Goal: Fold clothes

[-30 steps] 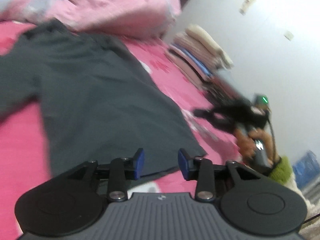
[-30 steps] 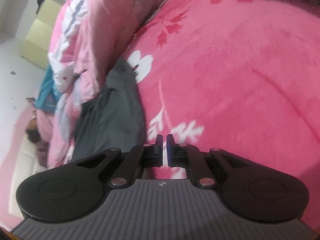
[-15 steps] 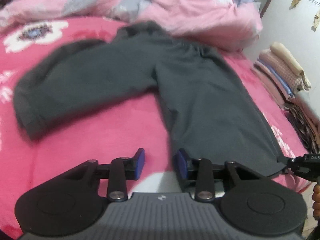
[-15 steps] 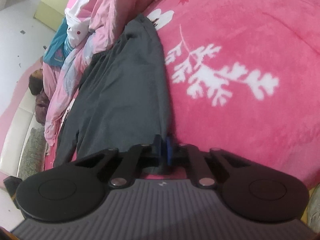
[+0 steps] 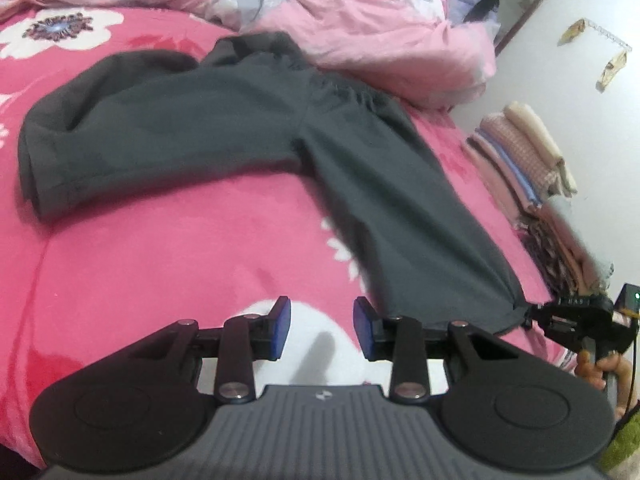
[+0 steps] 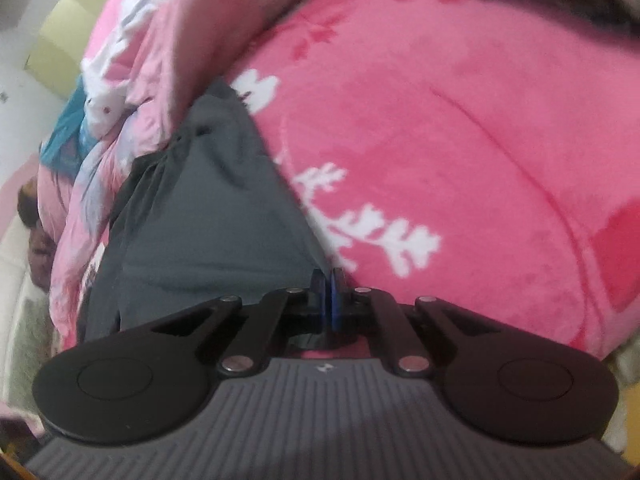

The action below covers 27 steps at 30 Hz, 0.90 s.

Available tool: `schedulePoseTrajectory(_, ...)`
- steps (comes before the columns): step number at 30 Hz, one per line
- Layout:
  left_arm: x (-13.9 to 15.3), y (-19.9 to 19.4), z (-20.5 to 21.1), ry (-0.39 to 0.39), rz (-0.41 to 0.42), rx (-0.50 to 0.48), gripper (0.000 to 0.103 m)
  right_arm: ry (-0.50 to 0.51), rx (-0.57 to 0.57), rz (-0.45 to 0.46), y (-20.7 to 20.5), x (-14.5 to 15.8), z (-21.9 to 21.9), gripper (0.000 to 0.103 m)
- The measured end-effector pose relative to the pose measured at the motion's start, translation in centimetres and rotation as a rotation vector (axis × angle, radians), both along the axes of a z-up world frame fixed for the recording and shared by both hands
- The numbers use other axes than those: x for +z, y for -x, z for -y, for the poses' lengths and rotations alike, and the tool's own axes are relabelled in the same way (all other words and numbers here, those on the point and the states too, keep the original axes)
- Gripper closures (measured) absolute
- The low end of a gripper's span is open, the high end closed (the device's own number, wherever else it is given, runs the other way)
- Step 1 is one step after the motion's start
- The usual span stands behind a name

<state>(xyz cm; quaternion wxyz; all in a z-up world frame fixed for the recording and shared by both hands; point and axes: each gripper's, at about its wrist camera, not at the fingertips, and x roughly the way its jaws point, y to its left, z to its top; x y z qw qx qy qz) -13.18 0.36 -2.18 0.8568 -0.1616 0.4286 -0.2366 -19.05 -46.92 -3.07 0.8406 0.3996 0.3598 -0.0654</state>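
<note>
Dark grey trousers [image 5: 224, 128] lie spread on a pink flowered blanket [image 5: 160, 260], waistband at the far side and both legs fanned out toward me. My left gripper [image 5: 322, 320] is open above bare blanket, just left of the nearer leg's hem, with nothing between its blue pads. At the right edge of the left wrist view, my right gripper [image 5: 532, 316] is shut on that hem's corner. In the right wrist view the grey trouser leg [image 6: 208, 224] runs straight into the shut right gripper [image 6: 329, 284].
A crumpled pink duvet [image 5: 360, 20] is heaped behind the waistband. A stack of folded cloths [image 5: 528, 152] stands against the white wall at right. A person's hand [image 5: 596, 368] holds the right gripper's handle. A yellow-green box [image 6: 68, 36] sits beyond the bed.
The right gripper came from mid-air to the near leg's hem and shut on it. The left view swung left, so both trouser legs now show; the left gripper stayed open.
</note>
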Motion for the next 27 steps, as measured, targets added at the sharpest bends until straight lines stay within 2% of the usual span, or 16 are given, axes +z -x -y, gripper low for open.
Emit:
schedulePoseTrajectory(2,-0.2,0.2,1.1,-0.006,0.003,-0.055,0.067,-0.056,-0.024,0.011,-0.1,-0.6,0.6,0.102)
schedulePoseTrajectory(5,-0.1,0.9,3.8,-0.013,0.032,-0.157,0.056,-0.085,-0.038,0.018,0.2,-1.1,0.5,0.102)
schedulePoseTrajectory(7,-0.2,1.4,6.1,-0.071,0.083,-0.204,0.052,-0.080,-0.037,0.021,0.3,-1.0,0.4,0.102)
schedulePoseTrajectory(8,-0.2,1.7,7.2,-0.118,0.112,-0.216,0.055,-0.078,-0.036,0.023,0.3,-1.0,0.4,0.102)
schedulePoseTrajectory(10,-0.3,2.2,9.1,-0.250,0.180,-0.206,0.088,-0.073,-0.034,0.025,0.4,-1.0,0.3,0.102)
schedulePoseTrajectory(11,-0.1,2.5,9.8,-0.296,0.209,-0.198,0.099,-0.072,-0.033,0.027,0.4,-1.0,0.3,0.102)
schedulePoseTrajectory(12,0.5,2.7,9.8,-0.307,0.236,-0.187,0.100,-0.075,-0.031,0.029,0.4,-1.0,0.4,0.102)
schedulePoseTrajectory(15,3.8,4.5,10.0,-0.385,0.386,-0.188,0.100,-0.087,-0.014,0.041,0.5,-1.1,0.4,0.102)
schedulePoseTrajectory(18,6.7,6.9,10.8,-0.431,0.490,-0.256,0.100,-0.097,-0.001,0.050,0.5,-1.3,0.5,0.102)
schedulePoseTrajectory(20,7.2,8.0,11.0,-0.429,0.464,-0.317,0.098,-0.098,0.002,0.052,0.5,-1.3,0.6,0.102)
schedulePoseTrajectory(23,5.1,7.5,10.0,-0.386,0.284,-0.400,0.096,-0.098,0.007,0.048,0.4,-1.2,0.7,0.103)
schedulePoseTrajectory(25,3.4,6.6,8.6,-0.351,0.156,-0.393,0.096,-0.099,0.009,0.045,0.3,-1.1,0.8,0.102)
schedulePoseTrajectory(26,3.0,6.3,7.7,-0.319,0.124,-0.371,0.093,-0.099,0.011,0.044,0.3,-1.1,0.8,0.102)
schedulePoseTrajectory(27,2.7,6.0,6.7,-0.285,0.097,-0.342,0.084,-0.099,0.012,0.042,0.3,-1.0,0.8,0.102)
